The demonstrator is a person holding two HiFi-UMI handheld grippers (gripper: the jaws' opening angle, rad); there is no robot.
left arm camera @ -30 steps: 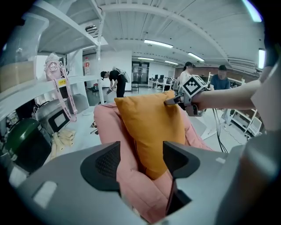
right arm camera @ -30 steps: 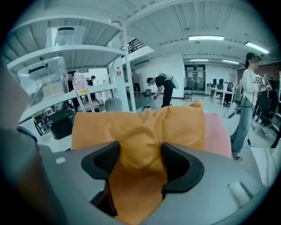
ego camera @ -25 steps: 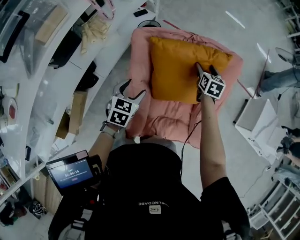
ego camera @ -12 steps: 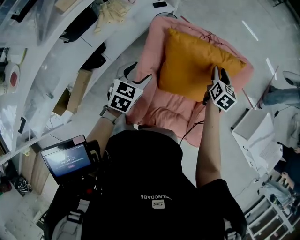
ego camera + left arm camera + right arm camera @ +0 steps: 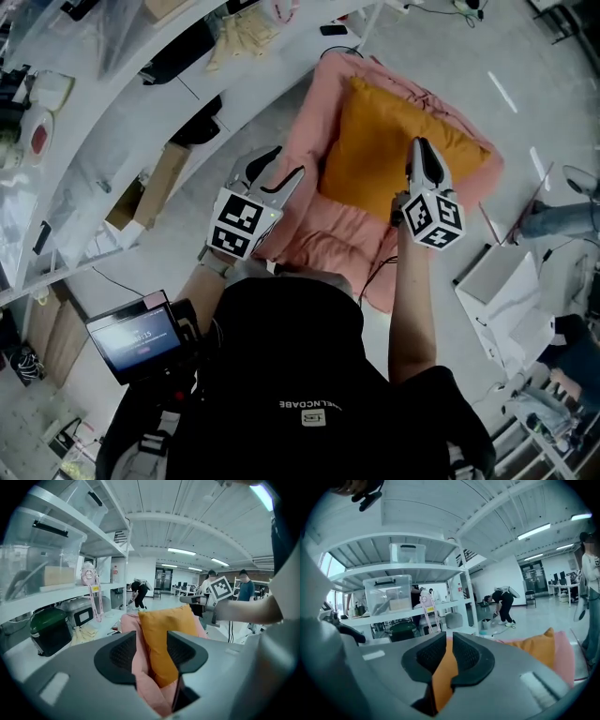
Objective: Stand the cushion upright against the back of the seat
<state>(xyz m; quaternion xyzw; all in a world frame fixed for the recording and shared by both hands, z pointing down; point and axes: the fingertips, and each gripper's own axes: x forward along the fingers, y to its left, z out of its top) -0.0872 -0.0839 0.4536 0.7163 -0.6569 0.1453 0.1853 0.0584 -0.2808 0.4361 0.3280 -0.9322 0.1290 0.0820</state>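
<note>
An orange cushion [image 5: 380,155] lies tilted on a seat draped in pink cloth [image 5: 323,234], its right side lifted. My right gripper [image 5: 419,150] is at the cushion's right edge. In the right gripper view its jaws [image 5: 448,648] are closing and pinch a fold of orange fabric; the rest of the cushion [image 5: 536,648] shows to the right. My left gripper [image 5: 283,161] hangs by the seat's left edge. Its jaws [image 5: 151,651] are closing with a gap between them. Through that gap I see the pink cloth [image 5: 129,620] and the cushion [image 5: 161,620], neither pressed by the pads.
White shelving [image 5: 122,103] with bins and bags curves along the left, a cardboard box [image 5: 155,183] beneath it. A white table [image 5: 511,281] and a person's legs [image 5: 562,216] are at the right. A small screen [image 5: 136,337] hangs by my chest. People stand far off.
Both grippers have risen. The right one has closed on the cushion's right edge and lifted it off the seat. The left gripper's jaws have narrowed.
</note>
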